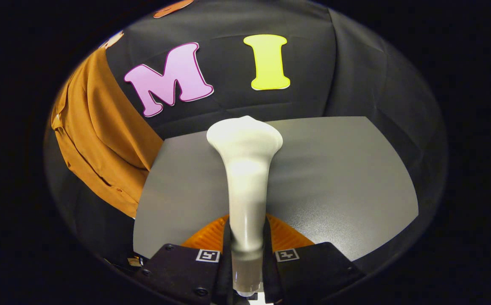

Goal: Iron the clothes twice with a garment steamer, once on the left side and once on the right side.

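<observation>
The table (pixel 334 178), a grey slab, spread beneath and beyond the steamer. A brown shirt (pixel 97 135) hung against the booth wall, off to the steamer's left and apart from its head. The steamer (pixel 245 178) ran straight ahead, long axis in line with the fingers, flared head farthest out and pointing at the wall, not the shirt. The claw (pixel 247 250) was closed on the steamer's handle, both fingers pressing it. Reaching the shirt likely called for swinging the head left.
</observation>
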Tool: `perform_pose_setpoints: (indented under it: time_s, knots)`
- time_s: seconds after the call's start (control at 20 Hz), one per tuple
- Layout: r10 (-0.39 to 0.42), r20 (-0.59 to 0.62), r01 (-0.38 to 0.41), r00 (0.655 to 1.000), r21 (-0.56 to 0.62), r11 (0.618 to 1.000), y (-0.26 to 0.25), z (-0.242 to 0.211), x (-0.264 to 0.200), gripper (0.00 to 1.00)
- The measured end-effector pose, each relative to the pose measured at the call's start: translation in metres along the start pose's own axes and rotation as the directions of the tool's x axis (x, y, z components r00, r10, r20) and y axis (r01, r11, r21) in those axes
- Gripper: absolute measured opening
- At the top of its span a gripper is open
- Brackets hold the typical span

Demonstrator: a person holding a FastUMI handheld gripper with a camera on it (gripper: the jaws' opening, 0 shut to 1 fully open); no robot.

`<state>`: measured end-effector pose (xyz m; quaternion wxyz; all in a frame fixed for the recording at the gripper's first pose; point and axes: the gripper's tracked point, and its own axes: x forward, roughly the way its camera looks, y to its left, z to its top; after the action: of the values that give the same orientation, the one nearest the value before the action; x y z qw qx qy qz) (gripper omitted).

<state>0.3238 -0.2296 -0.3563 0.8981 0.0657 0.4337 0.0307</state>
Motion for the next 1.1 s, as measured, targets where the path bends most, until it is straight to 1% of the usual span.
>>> perform_pose_setpoints:
  time_s: [0.3, 0.55, 0.7, 0.85, 1.1]
  knots:
    - [-0.043, 0.14, 0.044, 0.989, -0.006, 0.999, 0.005, 0.014, -0.047, 0.32]
    - [-0.044, 0.246, 0.044, 0.968, 0.005, 0.999, 0.031, 0.02, -0.093, 0.32]
    - [-0.022, 0.293, 0.022, 0.956, 0.003, 1.0, 0.06, 0.019, -0.118, 0.32]
    - [0.014, 0.339, -0.008, 0.941, -0.017, 1.0, 0.1, 0.017, -0.143, 0.32]
    - [0.065, 0.397, -0.04, 0.915, -0.071, 0.997, 0.171, 0.016, -0.161, 0.32]
